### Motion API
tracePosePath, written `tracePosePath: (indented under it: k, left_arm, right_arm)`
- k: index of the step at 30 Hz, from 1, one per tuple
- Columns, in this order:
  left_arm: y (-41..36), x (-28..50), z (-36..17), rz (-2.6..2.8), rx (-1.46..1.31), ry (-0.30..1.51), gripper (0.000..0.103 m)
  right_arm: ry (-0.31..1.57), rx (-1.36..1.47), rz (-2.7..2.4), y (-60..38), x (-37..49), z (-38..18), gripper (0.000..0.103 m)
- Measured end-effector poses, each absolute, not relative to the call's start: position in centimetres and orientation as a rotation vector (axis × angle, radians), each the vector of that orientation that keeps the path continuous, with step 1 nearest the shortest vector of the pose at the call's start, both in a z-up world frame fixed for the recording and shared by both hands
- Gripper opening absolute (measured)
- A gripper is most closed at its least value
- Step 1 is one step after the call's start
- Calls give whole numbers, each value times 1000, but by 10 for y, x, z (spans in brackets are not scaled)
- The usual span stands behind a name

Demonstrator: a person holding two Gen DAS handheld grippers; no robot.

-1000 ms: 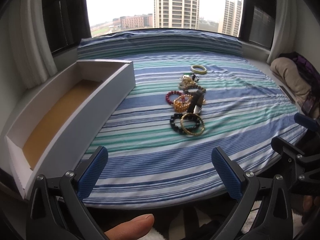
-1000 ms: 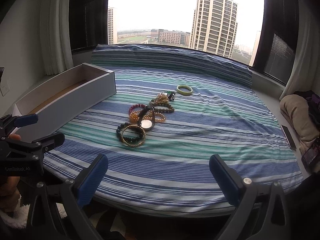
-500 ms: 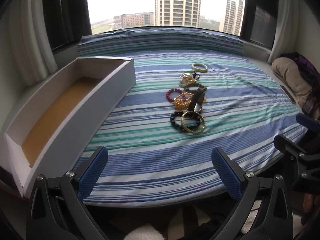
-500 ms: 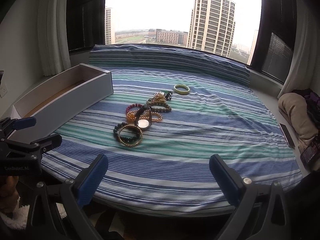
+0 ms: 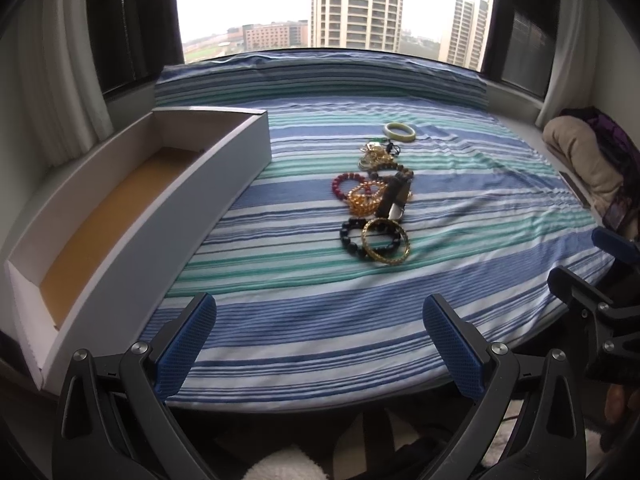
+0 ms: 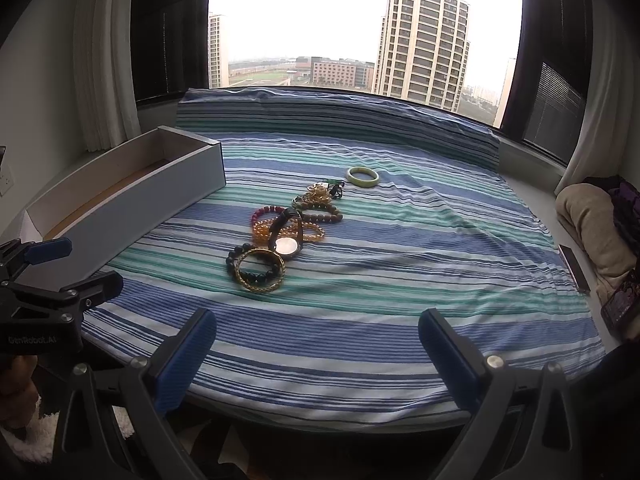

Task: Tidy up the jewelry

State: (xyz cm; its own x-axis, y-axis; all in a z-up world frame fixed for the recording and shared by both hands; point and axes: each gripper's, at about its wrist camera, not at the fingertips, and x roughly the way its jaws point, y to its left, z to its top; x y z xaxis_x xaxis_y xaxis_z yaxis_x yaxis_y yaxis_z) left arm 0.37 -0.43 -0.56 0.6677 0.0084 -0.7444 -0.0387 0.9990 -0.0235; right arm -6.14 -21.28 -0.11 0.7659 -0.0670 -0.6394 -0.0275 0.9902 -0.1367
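A row of jewelry lies mid-cloth: a gold bangle [image 5: 385, 241] over a dark bead bracelet [image 5: 352, 236], a wristwatch [image 5: 394, 200], an amber bead bracelet [image 5: 362, 198], a red bead bracelet [image 5: 344, 184], a gold chain heap [image 5: 374, 154] and a pale green bangle [image 5: 399, 132]. The gold bangle [image 6: 259, 270], the watch [image 6: 287, 245] and the green bangle [image 6: 362, 176] also show in the right wrist view. A long white open box [image 5: 132, 216] with a brown floor stands left. My left gripper [image 5: 320, 344] and right gripper [image 6: 318, 350] are open and empty, at the near edge.
The striped blue-green cloth [image 5: 320, 300] covers a window-side platform. A beige cushion [image 5: 580, 160] and dark items lie at the right. The right gripper [image 5: 608, 276] shows at the left view's right edge; the left gripper [image 6: 56, 276] shows at the right view's left edge.
Both grippers have moved slightly forward toward the cloth. A thumb seen at the bottom of the left wrist view is gone. The jewelry and box have not moved.
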Motion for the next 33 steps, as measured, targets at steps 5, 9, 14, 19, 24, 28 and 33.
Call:
tracePosePath:
  k: [5, 9, 14, 19, 24, 28, 33]
  left_arm:
    - [-6, 4, -6, 18, -39, 839, 103]
    - [-7, 4, -5, 14, -31, 834, 103]
    - [-7, 4, -4, 7, -34, 828, 103]
    - [-8, 3, -5, -3, -36, 828, 103]
    - [-9, 4, -6, -13, -42, 832, 103]
    - [-10, 3, -6, -15, -43, 832, 103]
    - [-11, 2, -6, -18, -41, 827, 103]
  right_arm:
    - [690, -143, -26, -213, -61, 1, 103]
    - [694, -139, -26, -214, -61, 0, 103]
    - [694, -140, -23, -213, -62, -1, 103]
    - [693, -138, -24, -214, -63, -1, 103]
    - [692, -138, -26, -214, -62, -1, 103]
    - [697, -136, -24, -214, -62, -1, 103]
    - [694, -137, -23, -215, -62, -1, 103]
